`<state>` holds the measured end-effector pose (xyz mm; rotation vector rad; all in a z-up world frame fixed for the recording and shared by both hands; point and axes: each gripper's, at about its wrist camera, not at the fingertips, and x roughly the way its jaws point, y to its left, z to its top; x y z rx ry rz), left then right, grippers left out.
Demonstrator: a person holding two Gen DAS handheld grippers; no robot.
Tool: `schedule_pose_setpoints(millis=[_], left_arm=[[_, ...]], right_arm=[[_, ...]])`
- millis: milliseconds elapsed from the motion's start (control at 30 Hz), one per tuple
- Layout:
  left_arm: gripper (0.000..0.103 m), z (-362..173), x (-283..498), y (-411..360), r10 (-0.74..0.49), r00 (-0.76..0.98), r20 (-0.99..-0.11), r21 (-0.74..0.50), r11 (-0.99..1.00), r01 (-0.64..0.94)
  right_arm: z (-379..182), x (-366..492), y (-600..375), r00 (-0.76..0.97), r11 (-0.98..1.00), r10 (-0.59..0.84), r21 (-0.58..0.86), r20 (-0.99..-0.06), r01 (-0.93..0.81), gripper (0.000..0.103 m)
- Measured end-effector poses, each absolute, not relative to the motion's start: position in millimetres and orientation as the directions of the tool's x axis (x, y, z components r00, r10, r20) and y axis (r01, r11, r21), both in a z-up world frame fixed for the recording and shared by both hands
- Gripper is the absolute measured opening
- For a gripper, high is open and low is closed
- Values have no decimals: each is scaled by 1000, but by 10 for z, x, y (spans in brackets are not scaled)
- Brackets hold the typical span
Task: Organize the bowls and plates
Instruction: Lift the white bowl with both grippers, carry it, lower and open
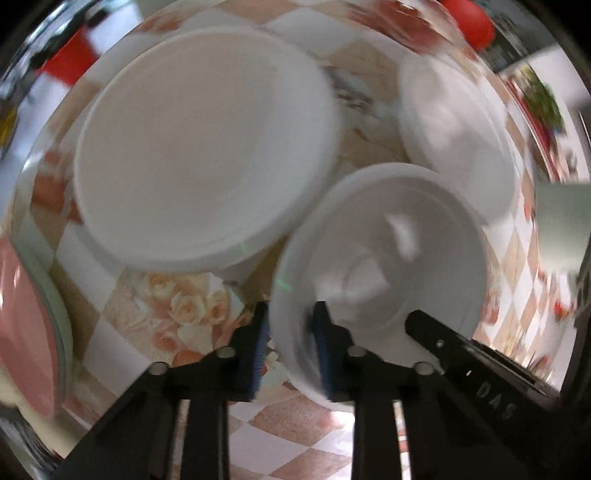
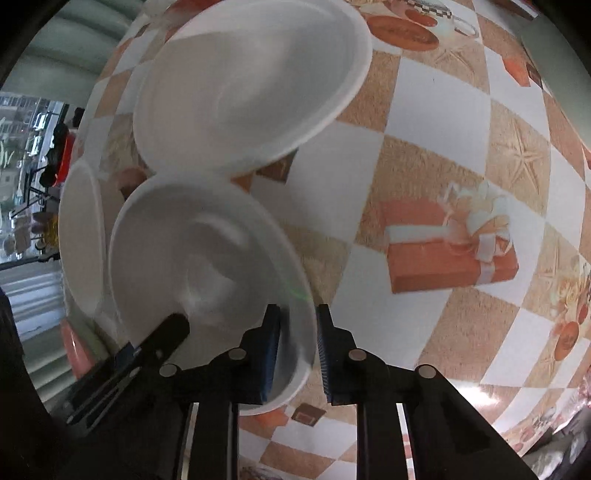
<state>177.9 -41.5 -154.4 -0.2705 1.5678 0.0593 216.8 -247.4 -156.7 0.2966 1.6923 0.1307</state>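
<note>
My left gripper [image 1: 290, 347] is shut on the near rim of a small white bowl [image 1: 388, 258], held above the table. My right gripper [image 2: 297, 347] is shut on the opposite rim of the same bowl [image 2: 207, 258]. The right gripper's finger shows in the left wrist view [image 1: 443, 339], and the left gripper's finger shows in the right wrist view [image 2: 159, 343]. A large white plate [image 1: 207, 147] lies left of the bowl. Another white plate or bowl [image 1: 461, 140] lies at the right. In the right wrist view a large white plate [image 2: 251, 85] lies beyond the held bowl, and another white dish [image 2: 81, 236] lies left of it.
The table carries a checkered floral cloth [image 2: 436, 155]. A pink plate [image 1: 26, 332] sits at the left edge of the left wrist view. A red object [image 1: 472, 22] stands at the far right.
</note>
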Motion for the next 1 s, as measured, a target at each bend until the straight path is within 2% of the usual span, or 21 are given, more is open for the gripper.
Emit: schedule_pose_setpoints(millis=[200, 433, 867, 967, 1000], left_arm=[[23, -1546, 1604, -730, -78, 5, -997, -78, 997, 11], [25, -1572, 947, -889, -47, -29, -998, -52, 974, 222], [28, -1661, -150, -782, -38, -102, -994, -80, 890, 450], [36, -1671, -289, -826, -34, -107, -994, -83, 861, 501], [43, -1652, -327, -794, -37, -107, -994, -87, 853, 515]], right_arm=[[-1537, 1780, -2437, -147, 955, 283, 266, -948, 130, 21], [-1519, 1217, -2332, -180, 950, 300, 276, -937, 149, 21], [-1503, 186, -1965, -201, 919, 340, 278, -919, 281, 22], [-1469, -68, -1976, -181, 906, 357, 292, -916, 308, 22], [-1434, -106, -2049, -171, 901, 359, 294, -917, 318, 22]])
